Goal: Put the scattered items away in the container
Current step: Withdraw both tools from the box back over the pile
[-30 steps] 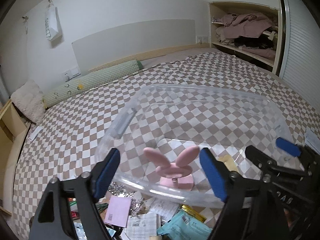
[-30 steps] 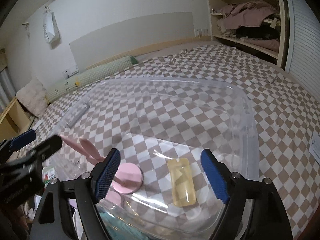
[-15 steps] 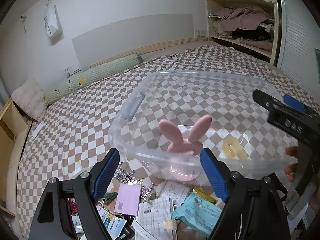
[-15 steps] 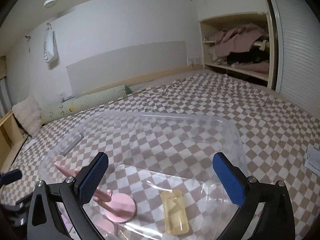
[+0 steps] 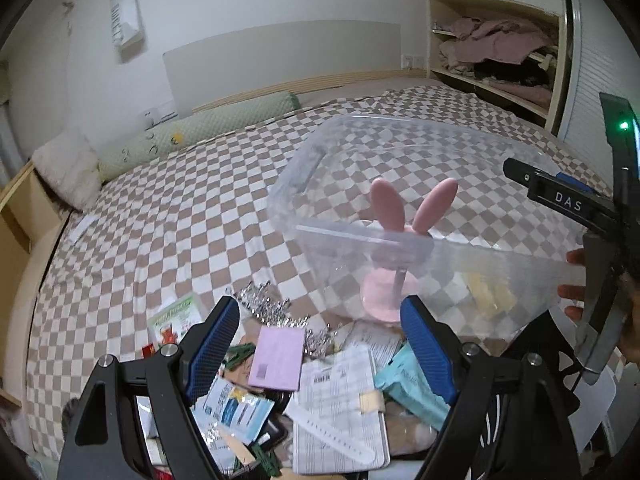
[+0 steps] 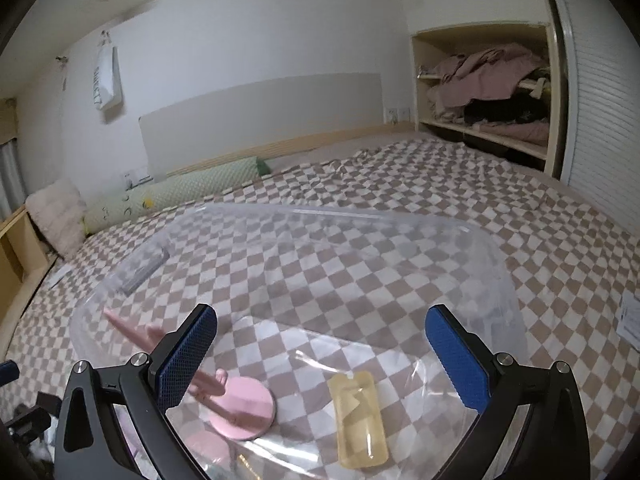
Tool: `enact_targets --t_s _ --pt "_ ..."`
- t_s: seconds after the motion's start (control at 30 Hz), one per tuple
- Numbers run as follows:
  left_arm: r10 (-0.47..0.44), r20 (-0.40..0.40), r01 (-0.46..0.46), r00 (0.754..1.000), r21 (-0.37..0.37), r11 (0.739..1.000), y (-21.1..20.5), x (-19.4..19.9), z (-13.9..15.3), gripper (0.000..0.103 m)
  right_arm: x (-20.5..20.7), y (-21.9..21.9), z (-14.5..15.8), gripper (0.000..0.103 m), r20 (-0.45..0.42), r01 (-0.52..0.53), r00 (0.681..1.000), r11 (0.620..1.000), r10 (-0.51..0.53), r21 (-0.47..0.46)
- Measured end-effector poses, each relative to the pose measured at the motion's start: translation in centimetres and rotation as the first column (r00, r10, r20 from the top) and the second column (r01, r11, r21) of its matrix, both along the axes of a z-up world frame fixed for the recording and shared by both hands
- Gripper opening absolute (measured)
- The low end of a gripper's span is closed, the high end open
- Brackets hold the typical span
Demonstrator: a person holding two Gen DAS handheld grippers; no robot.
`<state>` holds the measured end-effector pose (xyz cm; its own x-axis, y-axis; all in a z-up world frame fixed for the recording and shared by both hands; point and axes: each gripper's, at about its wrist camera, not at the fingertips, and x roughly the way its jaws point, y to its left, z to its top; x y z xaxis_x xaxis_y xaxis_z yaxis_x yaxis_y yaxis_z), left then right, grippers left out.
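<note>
Left wrist view: the left claw [image 5: 320, 340] has its two blue-padded fingers spread apart with nothing between them. It points down at a heap of small things on a brown-and-white checked bedspread [image 5: 160, 220]. Between and just beyond the fingers lie a pink card [image 5: 277, 358], a printed sheet [image 5: 340, 408], a teal packet [image 5: 412, 384], a blue-and-white sachet [image 5: 234, 408] and a clump of silver clips [image 5: 264, 304]. A white strap [image 5: 332, 438] lies across the printed sheet. Beyond the right finger sits a clear plastic tub [image 5: 400, 184], its near edge over the heap. Inside it stands a pink bunny-ear stand [image 5: 394, 248], upright on a round base, with a yellow packet [image 5: 488, 292] to its right, blurred through the wall. At the far right edge a hand [image 5: 576, 280] holds the other claw's black frame.

Right wrist view: the right claw [image 6: 320, 360] is spread as wide as it goes, empty, hanging above the tub [image 6: 496, 256]. The fingers touch nothing. Below and between them, on the tub floor, lies the yellow packet [image 6: 360, 424], flat, nearer the right finger. The bunny-ear stand [image 6: 236, 404] is just beside the left finger, partly hidden by it. Past the tub, at the head of the bed, lie a long green bolster [image 6: 180, 196] and a white cushion [image 6: 60, 216]. To the right is a shelf [image 6: 488, 136] piled with clothes.
</note>
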<state>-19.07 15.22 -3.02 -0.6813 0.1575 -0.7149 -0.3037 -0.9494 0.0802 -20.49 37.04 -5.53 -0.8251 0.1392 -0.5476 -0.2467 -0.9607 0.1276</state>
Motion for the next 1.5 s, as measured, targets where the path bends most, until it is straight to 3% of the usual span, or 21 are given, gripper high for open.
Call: enact_targets --t_s 0.1,0.3,0.37,0.53,0.8,1.03,1.3,1.5 --pt "0.022 0.008 -0.022 1.000 0.021 1.000 -1.1 1.0 0.0 0.083 0.2 0.4 0.1 0.103 -0.006 0.034 0.999 0.999 -0.034 -0.029" --pt "0.041 0.012 -0.041 0.999 0.025 0.999 -2.7 3.1 -0.1 0.083 1.6 4.0 0.1 0.103 -0.040 0.148 0.986 0.957 -0.163 -0.248" --pt "0.043 0.015 -0.043 0.999 0.025 0.999 -3.1 3.7 -0.2 0.083 1.4 4.5 -0.3 0.103 -0.004 0.141 0.989 0.954 -0.147 -0.265" --pt "0.058 0.029 -0.059 0.998 0.052 0.997 -4.8 5.6 -0.7 0.083 2.0 4.0 0.7 0.103 -0.006 0.107 0.994 0.985 -0.108 -0.133" --pt "0.103 0.058 -0.107 0.993 0.067 0.992 -8.3 8.9 -2.1 0.083 4.5 6.6 1.4 0.103 -0.032 0.080 0.996 0.991 -0.084 -0.108" --pt "0.113 0.065 -0.116 0.991 0.047 0.992 -11.0 11.9 -2.9 0.083 7.6 5.2 2.7 0.103 -0.028 -0.035 0.999 0.999 0.035 -0.006" --pt "0.126 0.080 -0.129 0.989 0.037 0.991 -14.4 14.9 -3.8 0.083 11.8 1.1 3.7 0.103 -0.012 -0.225 0.974 0.970 0.227 0.092" --pt "0.125 0.103 -0.129 0.987 0.025 0.991 -16.6 17.1 -5.0 0.083 13.5 -2.9 2.4 0.103 0.114 -0.371 0.925 0.926 0.361 0.075"
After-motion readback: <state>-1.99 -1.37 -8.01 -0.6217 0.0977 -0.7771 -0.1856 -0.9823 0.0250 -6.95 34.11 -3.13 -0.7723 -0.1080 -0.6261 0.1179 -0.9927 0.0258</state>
